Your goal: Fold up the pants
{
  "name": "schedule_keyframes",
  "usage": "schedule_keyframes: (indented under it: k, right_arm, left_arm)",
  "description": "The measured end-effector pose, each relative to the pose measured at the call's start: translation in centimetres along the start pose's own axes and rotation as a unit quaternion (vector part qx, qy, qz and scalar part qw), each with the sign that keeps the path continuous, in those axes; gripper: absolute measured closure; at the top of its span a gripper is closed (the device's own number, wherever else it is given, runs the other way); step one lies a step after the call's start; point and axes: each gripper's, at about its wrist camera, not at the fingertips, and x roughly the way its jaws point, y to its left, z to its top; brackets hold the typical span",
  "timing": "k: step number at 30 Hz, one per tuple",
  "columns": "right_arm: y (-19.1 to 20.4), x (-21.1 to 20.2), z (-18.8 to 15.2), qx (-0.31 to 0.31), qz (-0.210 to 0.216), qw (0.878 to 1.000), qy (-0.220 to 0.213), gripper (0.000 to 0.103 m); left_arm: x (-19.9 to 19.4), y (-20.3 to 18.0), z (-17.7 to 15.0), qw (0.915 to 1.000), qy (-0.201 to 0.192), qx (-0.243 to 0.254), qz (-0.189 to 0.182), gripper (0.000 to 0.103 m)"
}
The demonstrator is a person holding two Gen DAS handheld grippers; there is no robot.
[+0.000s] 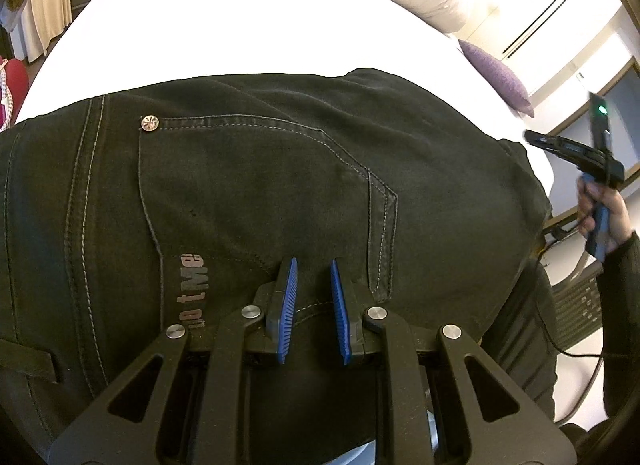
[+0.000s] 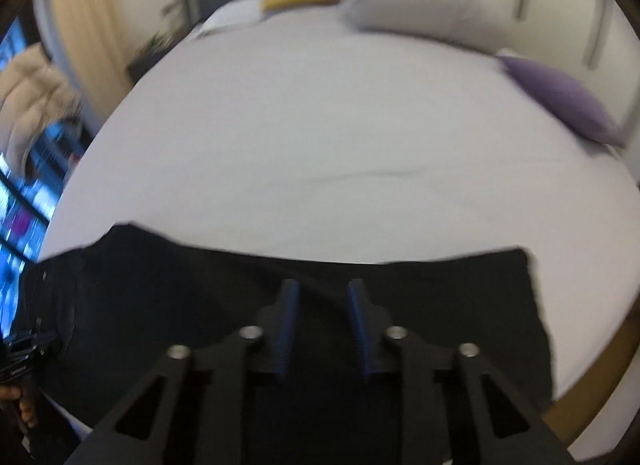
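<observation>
While the black pants point(image 1: 280, 185) lay spread flat across the near part of the white bed point(image 1: 240, 25), the left tool point(image 1: 313, 265) hovered just above the seat of them, beside the back pocket, its blue-padded fingers point(image 1: 289, 297) parted with nothing between them. Seen from its own blurred camera, the right tool point(image 2: 323, 289) likewise stood with jaws apart and gripping nothing, over the dark cloth near its far edge. A purple cushion point(image 2: 560, 101) and a pale pillow point(image 2: 420, 5) rested well beyond the pants, at the far side of the bed.
</observation>
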Motion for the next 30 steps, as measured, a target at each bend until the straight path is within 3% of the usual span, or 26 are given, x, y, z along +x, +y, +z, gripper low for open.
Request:
schedule_keyframes:
  k: [2,5,6,9,12,14,17,19,21,23,25,26,29,30]
  right_arm:
    - [1.8,2.0,0.2,-0.029,0.011,0.999,0.033,0.088]
    - [2.2,5.8,-0.6,-0.018,0.022,0.996,0.088,0.092]
    - [1.9,7.0,-1.1,-0.010,0.017,0.995,0.096,0.102]
    - [-1.3,8.4,-1.4,0.072,0.028,0.994,0.071,0.103]
    - [-3.2,8.6,-0.8,0.114,-0.038,0.992,0.040,0.103]
    - [-3.6,8.8,-0.6,0.115,-0.125,0.985,0.027,0.103]
    - [-4.9,6.8,-1.0,0.195,-0.147,0.970,0.006,0.103]
    - [-2.9,4.2,-1.2,0.201,-0.110,0.973,-0.029,0.097]
    - [1.3,2.8,-0.6,0.166,-0.013,0.985,-0.046,0.097]
    - [7.1,2.4,-0.1,0.093,0.075,0.992,-0.046,0.096]
    - [11.1,3.1,-0.1,0.071,0.145,0.986,-0.030,0.091]
    - [13.0,4.5,-0.1,0.067,0.185,0.980,0.000,0.091]
    - [16.3,8.2,-0.3,0.057,0.209,0.975,0.051,0.091]
    - [16.5,9.7,-0.7,0.059,0.196,0.977,0.063,0.099]
  left_arm:
    - [-0.1,0.1,0.0,1.0000,-0.001,0.001,-0.001,0.086]
    - [-0.3,0.3,0.3,1.0000,0.000,0.003,-0.004,0.086]
    - [-0.3,0.4,0.3,1.0000,0.000,0.003,-0.006,0.086]
    - [-0.3,0.6,0.3,1.0000,-0.001,0.003,-0.008,0.086]
    - [-0.5,0.5,0.3,1.0000,-0.005,0.005,-0.006,0.086]
    - [-0.6,0.4,0.0,0.9999,-0.009,0.008,-0.004,0.086]
    - [-0.7,0.1,-0.3,0.9999,-0.011,0.010,-0.003,0.086]
    - [-0.6,0.1,-0.6,0.9999,-0.013,0.007,-0.004,0.086]
    - [-0.6,0.0,-0.8,0.9998,-0.016,0.008,-0.003,0.086]
    - [-0.5,-0.1,-0.9,0.9998,-0.016,0.011,-0.001,0.086]
    - [-0.5,-0.2,-1.0,0.9998,-0.016,0.010,-0.002,0.086]
    - [-0.6,-0.2,-1.0,0.9998,-0.016,0.008,-0.003,0.086]
    - [-0.8,-0.1,-1.3,0.9998,-0.019,0.007,-0.003,0.086]
    - [-0.9,-0.1,-1.4,0.9998,-0.020,0.008,-0.004,0.086]
